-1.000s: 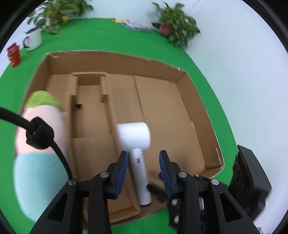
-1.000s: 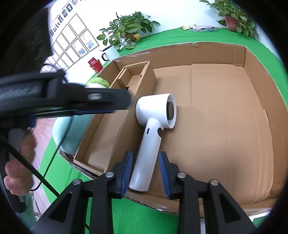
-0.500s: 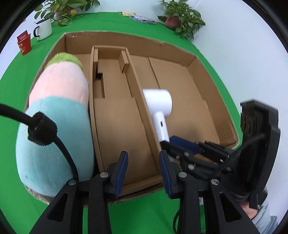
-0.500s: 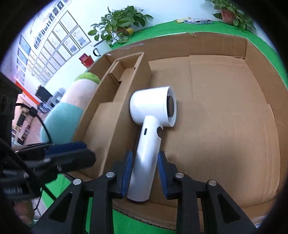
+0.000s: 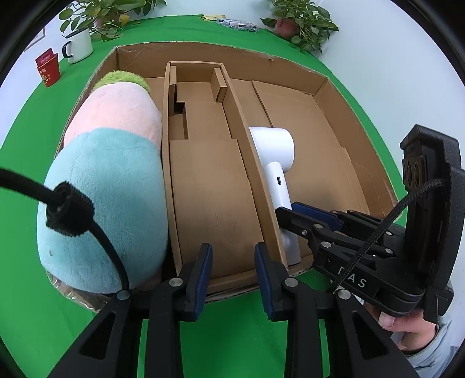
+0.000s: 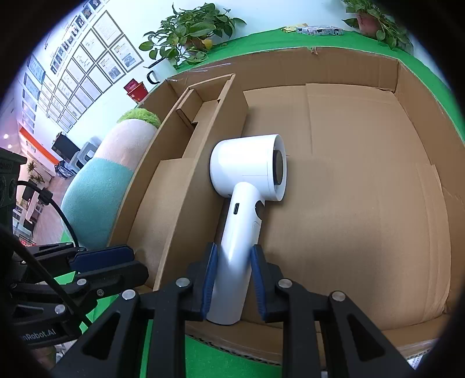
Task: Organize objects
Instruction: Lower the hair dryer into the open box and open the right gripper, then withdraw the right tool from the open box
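A white hair dryer (image 6: 247, 171) lies on the floor of a large open cardboard box (image 6: 348, 203), against a cardboard insert tray (image 5: 209, 189). My right gripper (image 6: 232, 261) is shut on the dryer's handle, with both blue pads pressing its sides; from the left wrist view this gripper (image 5: 293, 215) reaches in from the right. My left gripper (image 5: 232, 253) hangs over the near end of the insert tray, its jaws a little apart and closing with nothing between them. A pastel plush toy (image 5: 110, 180) fills the box's left compartment.
The box sits on a green cloth table (image 5: 43, 290). A white mug (image 5: 78, 48), a red cup (image 5: 48, 69) and potted plants (image 5: 299, 23) stand at the far edge. A person's hand (image 5: 401, 322) holds the right gripper's grip.
My right gripper's jaws have closed onto the dryer's handle. My left gripper has shifted left and down, from above the dryer to above the insert tray.
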Demonstrator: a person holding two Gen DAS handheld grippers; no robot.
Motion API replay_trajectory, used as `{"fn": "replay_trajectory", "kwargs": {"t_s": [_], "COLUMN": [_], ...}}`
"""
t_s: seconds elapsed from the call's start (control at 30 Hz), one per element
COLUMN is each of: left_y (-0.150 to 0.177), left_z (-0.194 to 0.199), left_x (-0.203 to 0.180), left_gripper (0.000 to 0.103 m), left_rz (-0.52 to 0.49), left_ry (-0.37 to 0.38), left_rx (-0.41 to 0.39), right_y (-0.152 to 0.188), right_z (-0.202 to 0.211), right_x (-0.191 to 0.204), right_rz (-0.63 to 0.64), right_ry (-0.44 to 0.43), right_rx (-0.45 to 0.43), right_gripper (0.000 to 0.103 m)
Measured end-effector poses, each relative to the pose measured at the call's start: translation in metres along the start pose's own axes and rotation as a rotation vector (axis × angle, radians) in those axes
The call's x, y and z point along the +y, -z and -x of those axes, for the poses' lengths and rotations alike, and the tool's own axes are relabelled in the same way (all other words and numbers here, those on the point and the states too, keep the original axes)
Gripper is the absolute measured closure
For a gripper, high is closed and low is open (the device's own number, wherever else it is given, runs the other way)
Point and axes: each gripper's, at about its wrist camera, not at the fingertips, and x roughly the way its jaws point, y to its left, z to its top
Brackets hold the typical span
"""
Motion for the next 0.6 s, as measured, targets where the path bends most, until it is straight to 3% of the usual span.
{"fn": "replay_trajectory", "kwargs": {"t_s": [0.27, 0.37, 0.43, 0.53, 0.6], "left_y": [0.006, 0.009, 0.012, 0.021, 0.03], "left_z": [0.003, 0.01, 0.014, 0.037, 0.06], "left_x": [-0.001, 0.001, 0.002, 0.0, -0.006], "left_gripper": [0.073, 0.074, 0.074, 0.074, 0.072], "left_rz": [-0.001, 0.01, 0.021, 0.017, -0.008], "left_ry": [-0.046, -0.063, -0.054, -0.095, -0.16], "left_rx": [-0.016, -0.044, -0.075, -0.176, -0.285], "right_y": [0.001, 0.002, 0.006, 0.019, 0.037], "right_z": [0.002, 0.011, 0.023, 0.046, 0.069], "right_x": [0.005, 0.008, 0.012, 0.027, 0.041], "right_rz": [0.015, 0.017, 0.035, 0.127, 0.22], "right_ry": [0.036, 0.057, 0.087, 0.182, 0.278], "right_rx": [-0.039, -0.086, -0.134, -0.235, -0.355], "right_gripper": [0.076, 0.057, 0.038, 0.023, 0.023]}}
